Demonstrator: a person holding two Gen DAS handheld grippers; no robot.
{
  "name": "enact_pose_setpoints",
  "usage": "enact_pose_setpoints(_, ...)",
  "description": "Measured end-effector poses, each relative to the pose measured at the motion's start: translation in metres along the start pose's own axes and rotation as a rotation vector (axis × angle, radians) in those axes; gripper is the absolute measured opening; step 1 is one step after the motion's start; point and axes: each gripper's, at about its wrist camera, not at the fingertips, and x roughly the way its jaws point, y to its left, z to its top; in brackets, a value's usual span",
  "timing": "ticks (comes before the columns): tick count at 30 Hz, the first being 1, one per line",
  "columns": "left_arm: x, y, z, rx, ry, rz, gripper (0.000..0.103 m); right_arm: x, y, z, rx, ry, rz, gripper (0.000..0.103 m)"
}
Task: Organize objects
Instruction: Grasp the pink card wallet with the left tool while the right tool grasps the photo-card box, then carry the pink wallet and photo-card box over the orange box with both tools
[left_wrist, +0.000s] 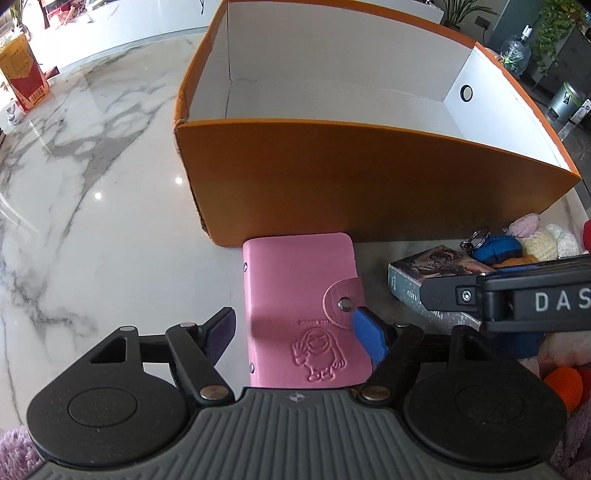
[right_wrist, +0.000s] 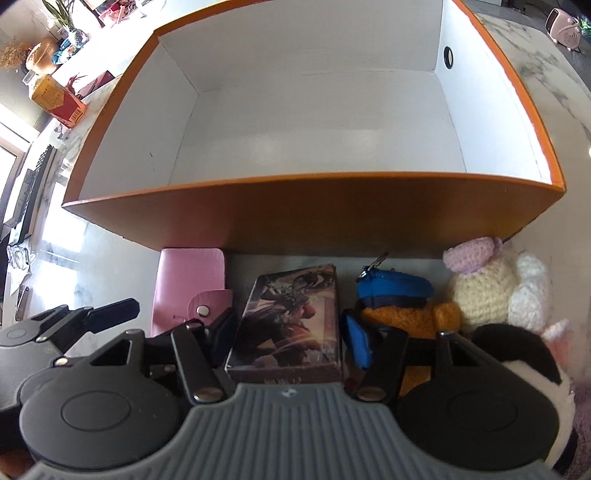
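Now both grippers straddle targets beside empty orange box (right_wrist: 332, 221): left gripper (left_wrist: 299, 332) spread w/ pink wallet (left_wrist: 299, 310) between; right gripper (right_wrist: 288, 336) around card box (right_wrist: 291, 317), contact unclear. Next: squeeze, lift into box.

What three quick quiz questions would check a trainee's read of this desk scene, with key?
1. True or false: the orange cardboard box with white inside already holds an item.
2. Which item sits between the right gripper fingers: (a) the pink leather card holder with a snap strap, (b) the illustrated rectangular card box, (c) the blue zip pouch with a key ring?
3. Fill in: the left gripper straddles the ____.

Key: 1 false, its floor is bare. 2 b. 3 pink card holder; its fingers flank it with the left one clear of the side.
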Motion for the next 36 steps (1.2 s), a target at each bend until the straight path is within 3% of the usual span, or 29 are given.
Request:
enact_pose_setpoints(8,0.015,-0.016,0.003,0.031,0.011,0.041,0.095,0.001,-0.010,0.004,0.017,0.019,0.032,0.063)
enact_pose_setpoints(19,0.021,-0.018,0.001,0.059,0.011,0.057,0.097,0.005,-0.011,0.000,-0.011,0.010,0.026,0.063)
enact_pose_setpoints(23,0.018,-0.019,-0.001,0.054,0.000,0.066,0.095,-0.004,-0.018,-0.008,0.017,-0.018,0.064,0.062)
enact_pose_setpoints(28,0.000,-0.017,-0.007,0.042,-0.046,0.103,0.093,-0.020,-0.025,-0.015,0.032,-0.050,0.104,0.062)
enact_pose_setpoints(36,-0.051,-0.005,-0.003,0.009,-0.133,0.088,0.092,-0.050,-0.023,-0.021,0.012,-0.142,0.133,0.062)
